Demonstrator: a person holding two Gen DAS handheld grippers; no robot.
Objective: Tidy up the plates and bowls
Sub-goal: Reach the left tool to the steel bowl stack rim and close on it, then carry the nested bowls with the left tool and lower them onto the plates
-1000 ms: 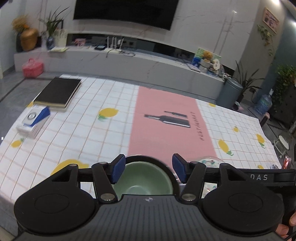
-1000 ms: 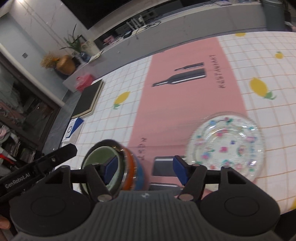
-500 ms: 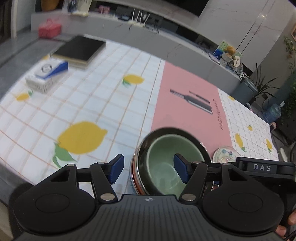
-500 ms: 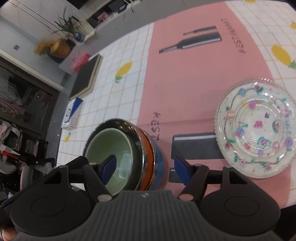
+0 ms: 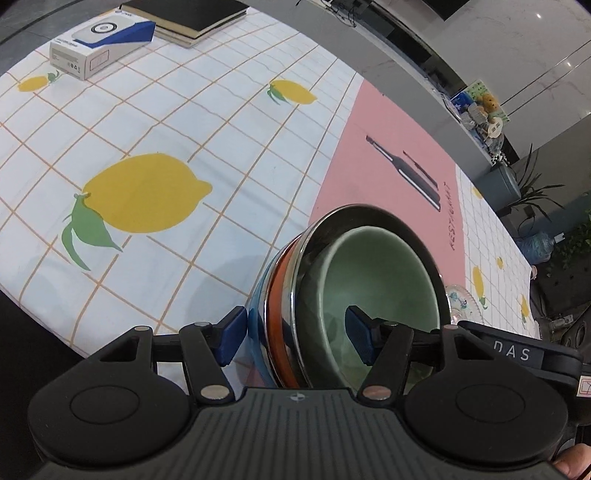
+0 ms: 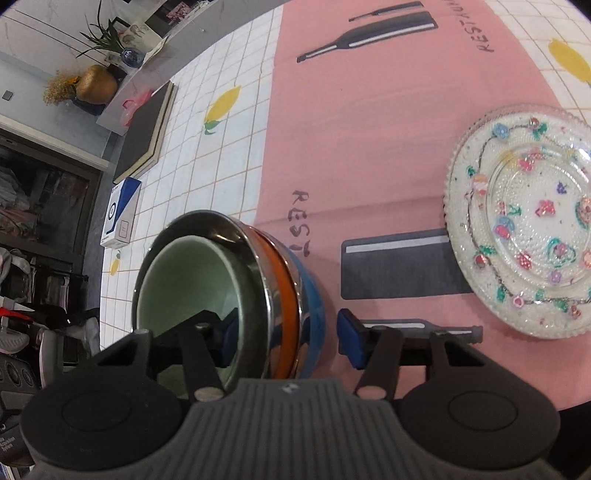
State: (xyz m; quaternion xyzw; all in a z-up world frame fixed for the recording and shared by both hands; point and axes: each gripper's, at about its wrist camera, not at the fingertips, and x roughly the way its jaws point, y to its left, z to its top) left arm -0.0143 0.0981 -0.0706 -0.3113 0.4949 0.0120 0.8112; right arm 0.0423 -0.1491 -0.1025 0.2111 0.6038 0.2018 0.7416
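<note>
**Bowls nested, both grippers straddling the rim**

While I scan from the left of the left-wrist view, I pass a white box [image 5: 99, 48] and a book [image 5: 192, 14] in the upper left, then bare lemon-print cloth [image 5: 147, 122], before I reach the bowl stack [image 5: 295, 295] at lower centre. It sits where the white checks meet the pink strip: a green bowl [image 5: 384, 273] inside a steel one [image 5: 306, 258], over orange and blue bowls. My left gripper [image 5: 295, 336] is spread wide across the stack's near wall, one pad outside by the blue bowl and one inside the green. I see a gap at the outer pad, so I judge nothing is pinched.

In the right-wrist view the stack sits lower left, and my right gripper [image 6: 286, 339] straddles its other side. Its jaws have just been closing with the wall between them, yet the outer pad stands clear of the blue bowl, so no grip here either. At far right the glass plate [image 6: 524, 221] lies alone, near the stack and apart from it.

I judge the bowls are gathered; what is left is to grip, move the stack, and deal with the plate.
</note>
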